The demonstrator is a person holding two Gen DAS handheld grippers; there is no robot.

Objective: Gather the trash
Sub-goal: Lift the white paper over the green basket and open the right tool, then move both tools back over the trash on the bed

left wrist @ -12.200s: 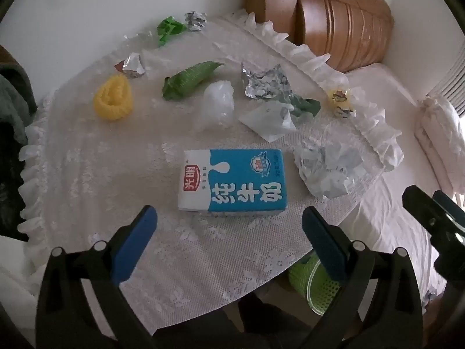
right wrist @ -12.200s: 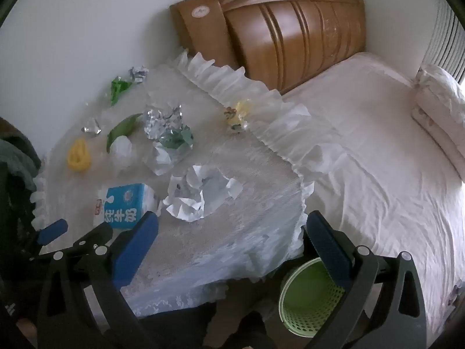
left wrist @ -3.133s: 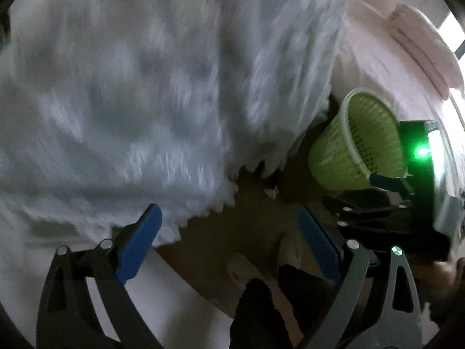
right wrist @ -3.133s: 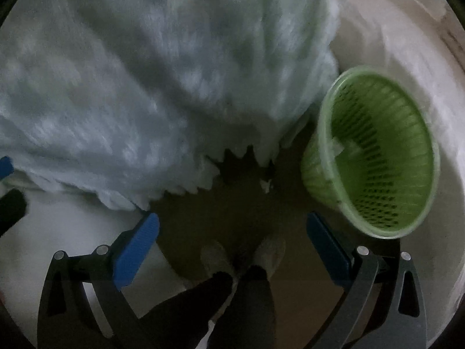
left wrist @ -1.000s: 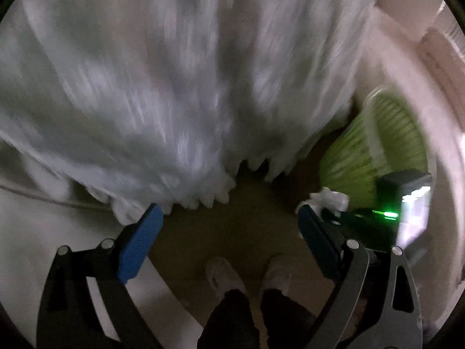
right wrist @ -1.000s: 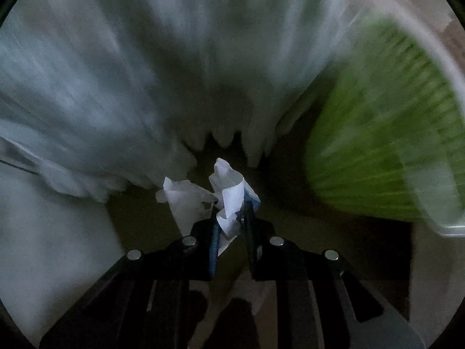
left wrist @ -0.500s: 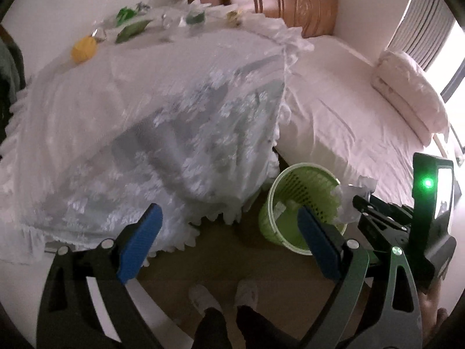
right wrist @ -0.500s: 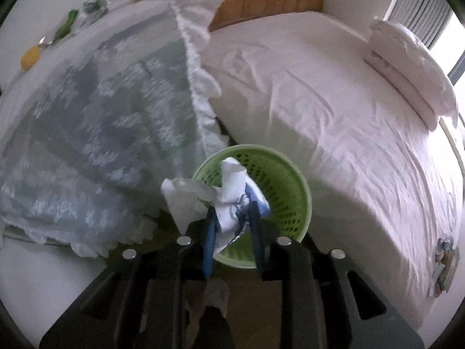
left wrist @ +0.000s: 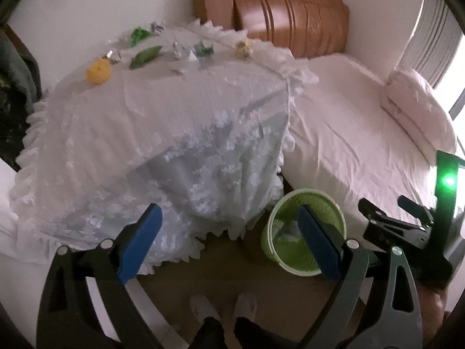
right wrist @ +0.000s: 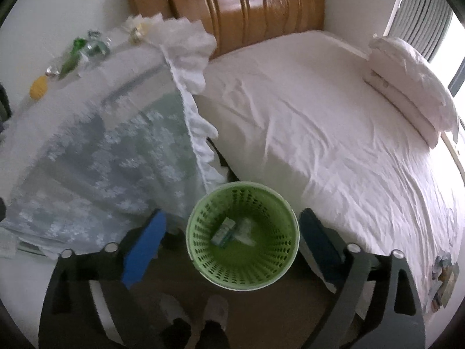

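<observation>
A green plastic basket point(right wrist: 279, 273) stands on the floor between the table and the bed, with a milk carton point(right wrist: 223, 231) and crumpled paper point(right wrist: 245, 232) inside. My right gripper point(right wrist: 229, 244) is open and empty right above it. The basket also shows in the left wrist view point(left wrist: 273, 250). My left gripper point(left wrist: 229, 240) is open and empty, held above the floor to the left of the basket. Trash lies on the far part of the lace-covered table point(left wrist: 162, 122): a yellow ball point(left wrist: 98, 72), a green wrapper point(left wrist: 145, 55), foil pieces point(left wrist: 178, 49) and a yellow-white wrapper point(left wrist: 243, 47).
A bed with white sheet point(right wrist: 334, 133) and pillow point(right wrist: 412, 87) fills the right side. A wooden headboard point(left wrist: 279, 20) stands at the back wall. The person's feet point(right wrist: 215, 311) are on the brown floor below the basket. The lace cloth hangs down the table's front.
My right gripper has opened and let go of the crumpled paper, which now lies in the basket. Both grippers have risen a little.
</observation>
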